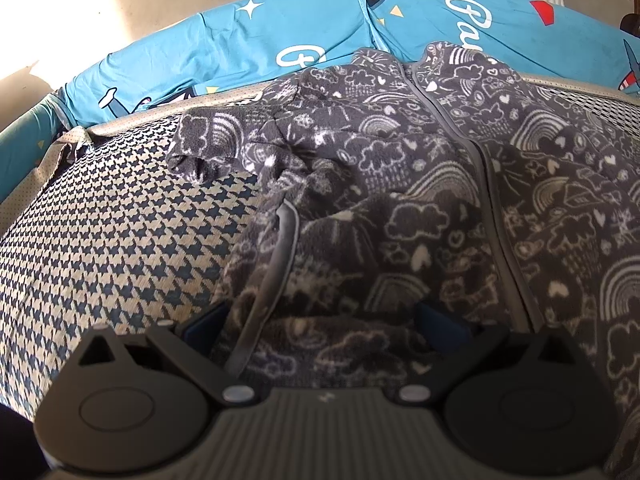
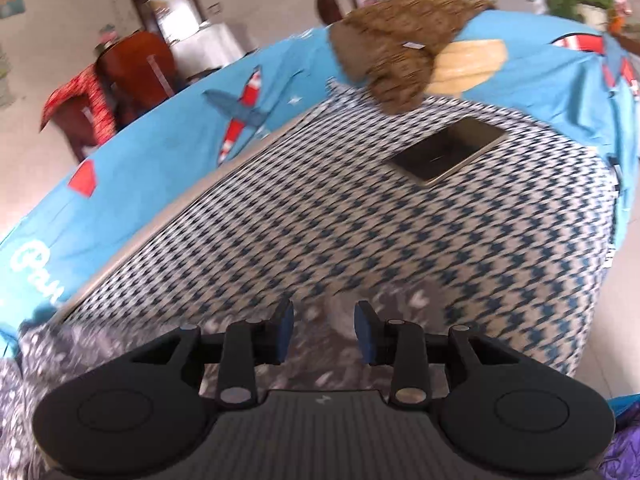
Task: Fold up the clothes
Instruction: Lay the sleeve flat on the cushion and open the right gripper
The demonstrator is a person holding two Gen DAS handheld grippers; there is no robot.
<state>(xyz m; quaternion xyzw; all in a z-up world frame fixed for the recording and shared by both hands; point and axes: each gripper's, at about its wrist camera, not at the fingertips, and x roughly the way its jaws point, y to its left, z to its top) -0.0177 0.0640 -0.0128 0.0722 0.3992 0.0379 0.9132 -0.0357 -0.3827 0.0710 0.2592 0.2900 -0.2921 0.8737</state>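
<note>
Tablet (image 2: 448, 154) on houndstooth mat (image 2: 360, 220)

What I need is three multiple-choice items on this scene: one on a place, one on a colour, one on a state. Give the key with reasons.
1. Where does the dark flat device lie?
A. on the houndstooth mat
B. on the floor
C. on a chair

2. What is the main colour of the printed sheet beyond the mat?
A. red
B. blue
C. green

3. How do the right tongs stand?
A. shut on the device
B. out of view
C. open

Key:
1 A, the device rests flat on the checked weave in the right wrist view.
2 B, the sheet is blue with white lettering and small shapes.
3 C, a clear gap shows between the two blue pads.
</note>
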